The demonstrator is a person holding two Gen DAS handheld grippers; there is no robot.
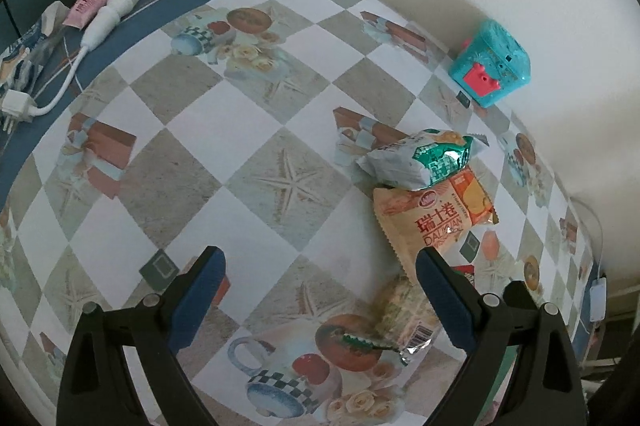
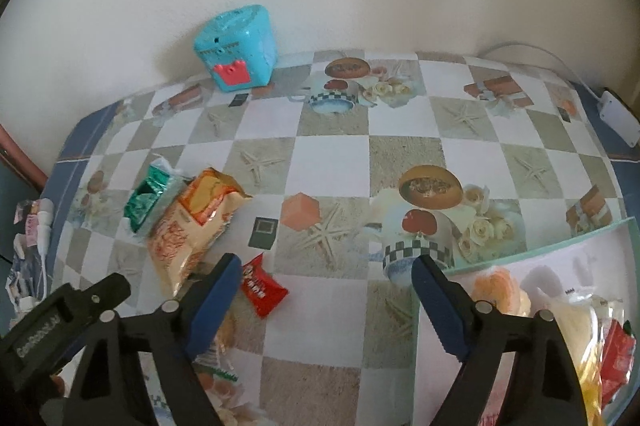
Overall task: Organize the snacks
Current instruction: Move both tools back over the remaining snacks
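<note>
In the left wrist view a green-and-white snack pack (image 1: 420, 158) lies on top of an orange Swiss-roll pack (image 1: 432, 222). A clear cracker pack (image 1: 404, 314) lies just inside my right finger. My left gripper (image 1: 320, 266) is open and empty above the table. In the right wrist view the same green pack (image 2: 150, 200) and orange pack (image 2: 192, 226) lie at left, and a small red candy pack (image 2: 262, 286) lies by my left finger. My right gripper (image 2: 326, 274) is open and empty. A clear bin (image 2: 560, 254) at lower right holds several snacks.
A turquoise toy box with a pink clasp (image 1: 490, 64) stands against the wall, also in the right wrist view (image 2: 236, 48). A white charger cable and tubes (image 1: 108, 10) lie at the table's far left. A white adapter (image 2: 618, 114) sits at the right edge.
</note>
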